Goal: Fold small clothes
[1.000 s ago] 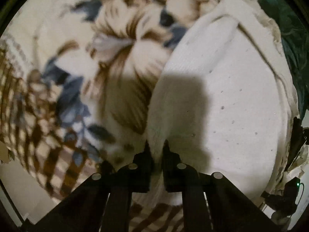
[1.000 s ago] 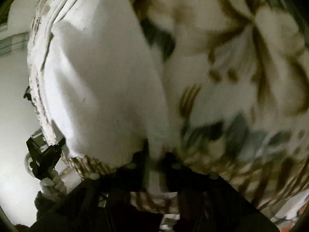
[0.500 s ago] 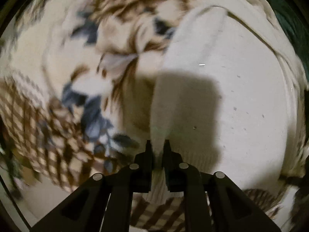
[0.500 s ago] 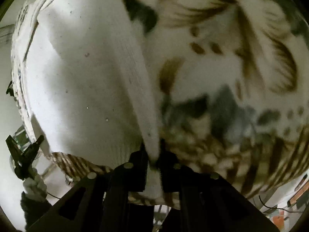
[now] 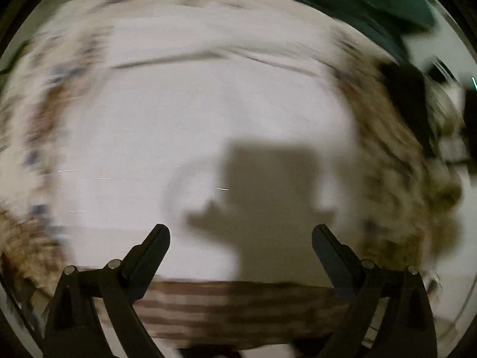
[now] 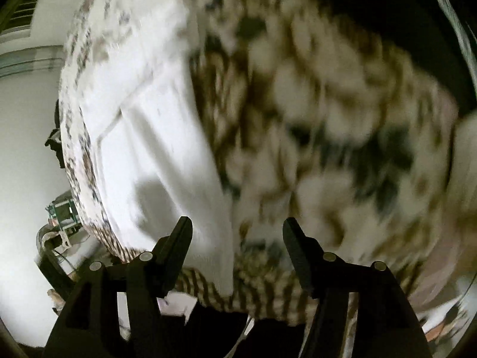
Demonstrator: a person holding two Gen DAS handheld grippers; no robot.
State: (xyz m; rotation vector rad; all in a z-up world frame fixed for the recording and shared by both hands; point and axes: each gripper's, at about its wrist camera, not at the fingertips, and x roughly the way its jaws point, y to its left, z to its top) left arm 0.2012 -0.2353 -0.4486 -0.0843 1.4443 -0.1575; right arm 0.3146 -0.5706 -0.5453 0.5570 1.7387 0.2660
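A: Your left gripper [image 5: 241,234] first. Jaws?

B: Opening, spread very wide, nothing between the 2 fingers. You're pointing steeply down over the white garment [image 5: 184,125], which lies flat on the patterned blanket [image 5: 396,185]. The gripper's shadow [image 5: 268,197] falls on the cloth just ahead of your fingertips. No pad touches fabric.

A: Blur?

B: Heavy in both views. Edges of the garment are smeared, so I can't tell how neat the fold is. A dark crease line runs across its far part.

A: Right gripper [image 6: 237,228]?

B: Also opening, about medium wide, nothing pinched. Your left finger [image 6: 179,241] sits over the white garment [image 6: 167,137], your right finger [image 6: 298,247] over the brown-and-cream blanket [image 6: 328,113]. The garment's right edge runs between the 2 fingers, below them, not gripped.

A: Where's the garment overall?

B: On the blanket's left portion in your right view, reaching its near striped border. Far off, a dark green cloth [image 5: 357,3] lies beyond the blanket. Left of the blanket's edge, some small hardware [image 6: 62,211] against a pale floor, too blurred to identify.
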